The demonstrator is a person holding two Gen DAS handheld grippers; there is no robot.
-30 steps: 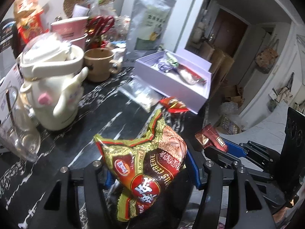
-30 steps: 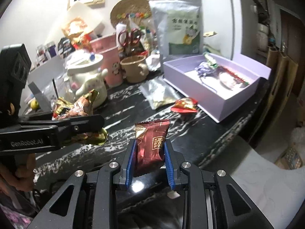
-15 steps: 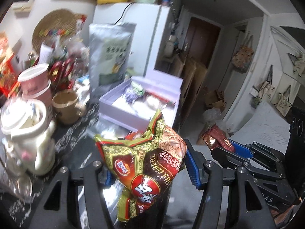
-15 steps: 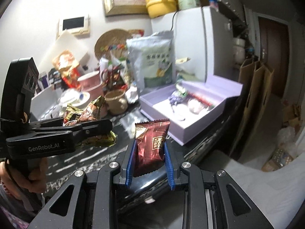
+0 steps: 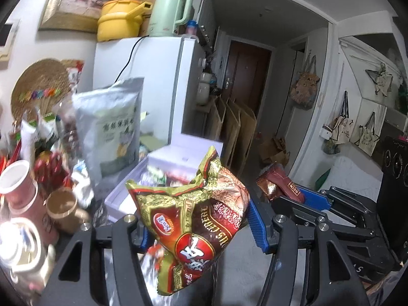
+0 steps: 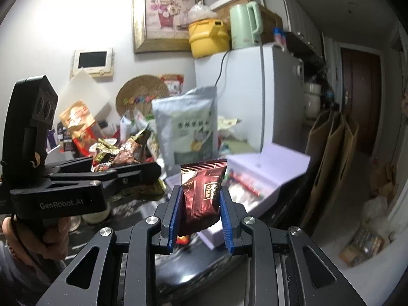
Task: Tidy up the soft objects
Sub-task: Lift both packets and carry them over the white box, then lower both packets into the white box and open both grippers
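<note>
A: Starting at the left of the left-wrist view, what do we have?

B: At the lower left we see a blurred pink paper cup (image 5: 15,188) and a tan ceramic mug (image 5: 62,210). Right of them stands a tall silver foil pouch with a green label (image 5: 112,127), and behind it a white refrigerator (image 5: 155,81) with a yellow pot (image 5: 119,23) and a pale green kettle (image 5: 169,12) on top.

A: And the centre?

B: Our left gripper (image 5: 199,229) is clamped on a crinkled red, brown and gold snack bag (image 5: 193,216), whose top corner rises in front of the open lavender cardboard box (image 5: 178,156). The bag hangs between the blue pads, clear of the counter.

A: The right side?

B: At the middle right we see the small dark red candy packet (image 5: 276,185) sticking out of the other tool's blue-tipped fingers.

A: Now the right-wrist view, left first.

B: A hand (image 6: 35,232) at the lower left grips the black handle of the left gripper (image 6: 135,170), with the crumpled snack bag (image 6: 122,150) in its jaws. In the lower centre our right gripper (image 6: 200,209) pinches the dark red candy packet (image 6: 202,191) upright between its blue pads. The lavender box (image 6: 270,163) lies just behind it, with wrappers inside, and brown paper bags (image 6: 331,158) lean at the right.
</note>
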